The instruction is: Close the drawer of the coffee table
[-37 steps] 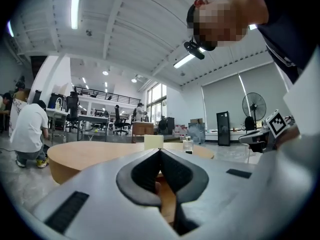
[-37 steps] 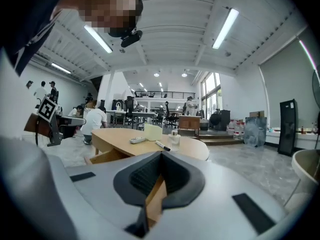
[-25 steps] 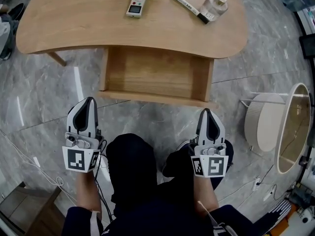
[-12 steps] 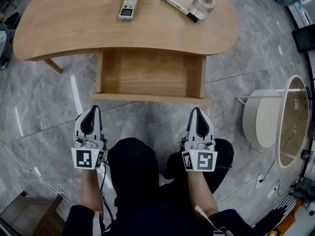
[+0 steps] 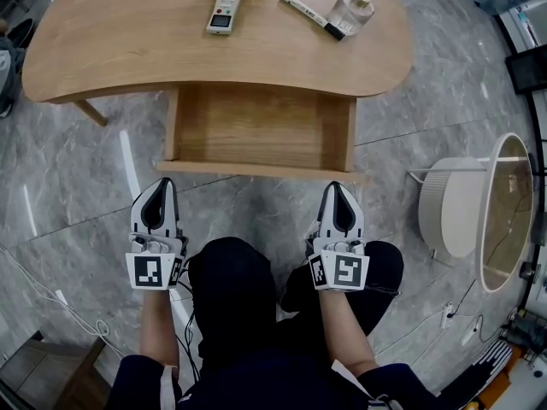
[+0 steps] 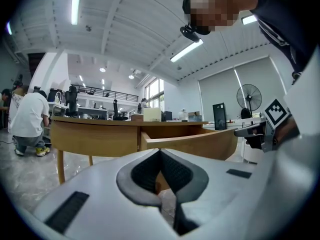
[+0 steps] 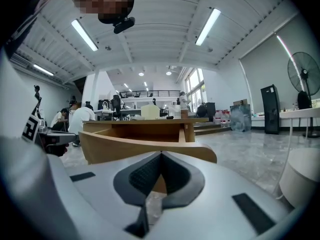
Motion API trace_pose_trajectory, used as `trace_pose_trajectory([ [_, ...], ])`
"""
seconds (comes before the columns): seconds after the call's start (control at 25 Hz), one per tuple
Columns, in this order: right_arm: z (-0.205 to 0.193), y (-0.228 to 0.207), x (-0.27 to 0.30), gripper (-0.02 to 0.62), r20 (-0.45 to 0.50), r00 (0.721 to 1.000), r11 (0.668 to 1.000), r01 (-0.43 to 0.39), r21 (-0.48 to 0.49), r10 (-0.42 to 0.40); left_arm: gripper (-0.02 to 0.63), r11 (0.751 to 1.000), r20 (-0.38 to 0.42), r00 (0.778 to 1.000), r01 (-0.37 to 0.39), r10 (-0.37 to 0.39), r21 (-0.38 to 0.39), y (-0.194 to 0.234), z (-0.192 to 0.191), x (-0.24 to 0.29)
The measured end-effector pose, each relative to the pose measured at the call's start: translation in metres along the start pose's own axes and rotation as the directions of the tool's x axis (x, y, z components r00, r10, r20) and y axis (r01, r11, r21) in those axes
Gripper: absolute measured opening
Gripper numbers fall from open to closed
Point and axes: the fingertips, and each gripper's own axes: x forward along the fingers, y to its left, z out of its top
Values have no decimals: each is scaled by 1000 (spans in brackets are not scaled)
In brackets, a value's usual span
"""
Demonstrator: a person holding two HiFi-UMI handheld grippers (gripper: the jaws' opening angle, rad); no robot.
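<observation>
Our right gripper [image 5: 338, 188] creeps nearer the open drawer [image 5: 256, 170], left gripper [image 5: 161, 184] also just short of it, both claws pressed together and empty, so we judge the push comes next.

Wooden drawer [image 5: 261, 131], pulled open, coffee table [image 5: 128, 41]

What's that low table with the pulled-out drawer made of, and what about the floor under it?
The coffee table looks like light wood or veneer with a matte finish: warm tan, faint grain, no glare. The drawer matches it in colour and grain. The floor seems to be polished stone or marble-look tile: grey with pale veins, thin joint lines and bright reflected streaks.
</observation>
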Motion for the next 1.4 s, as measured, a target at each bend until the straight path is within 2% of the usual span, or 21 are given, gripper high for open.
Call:
trace_pose_trajectory([
  [0.52,2,0,2,26,3,1000,1000,5,21,-5,25,1000,11,1000,-25,25,-9,6,-3,12],
  [0.72,10,-1,4,25,20,1000,999,14,-48,-13,25,999,31,999,-27,28,-17,6,3,14],
  [0.8,16,-2,5,25,33,999,999,13,-47,-12,25,1000,44,999,-21,22,-6,7,9,16],
  [1.4,24,-7,18,25,-4,1000,1000,-2,-1,2,25,999,-6,999,-42,42,-4,8,16,27],
])
